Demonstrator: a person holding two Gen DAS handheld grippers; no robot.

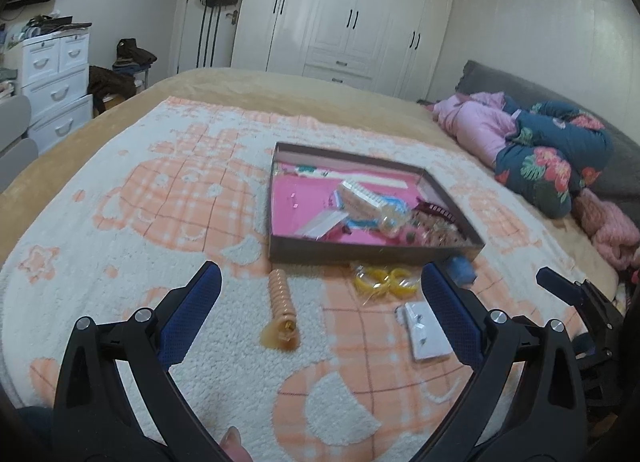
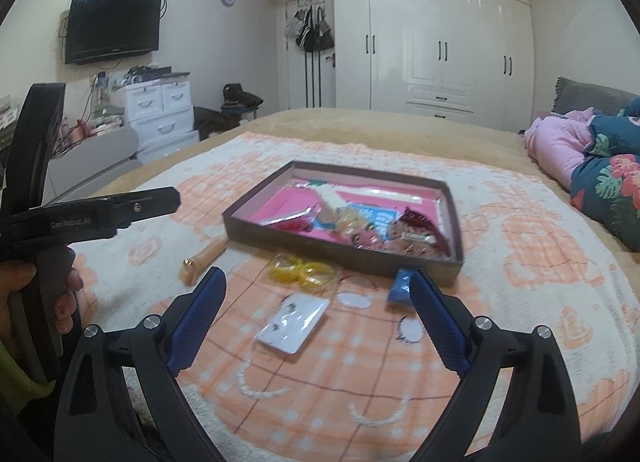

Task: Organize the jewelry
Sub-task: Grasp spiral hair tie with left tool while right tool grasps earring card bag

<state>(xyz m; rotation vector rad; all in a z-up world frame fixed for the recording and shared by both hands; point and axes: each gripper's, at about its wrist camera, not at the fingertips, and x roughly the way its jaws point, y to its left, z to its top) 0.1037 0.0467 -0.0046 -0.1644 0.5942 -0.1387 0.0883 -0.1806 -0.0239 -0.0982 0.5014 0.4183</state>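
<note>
A dark shallow box (image 1: 280,254) (image 2: 256,232) with a pink floor lies on the blanket and holds several packets and hair pieces. In front of it lie a tan ribbed hair clip (image 1: 282,312) (image 2: 200,262), a bag of yellow rings (image 1: 382,278) (image 2: 306,268), a white earring card (image 1: 424,332) (image 2: 294,320) and a blue packet (image 1: 462,268) (image 2: 400,286). My left gripper (image 1: 320,294) is open and empty above the hair clip. My right gripper (image 2: 316,302) is open and empty above the earring card.
A white and orange blanket (image 1: 160,222) covers the bed. Folded pink and floral bedding (image 1: 540,150) lies at the right. White drawers (image 2: 160,110) stand left of the bed. The left gripper's body (image 2: 92,214) shows at the right wrist view's left edge.
</note>
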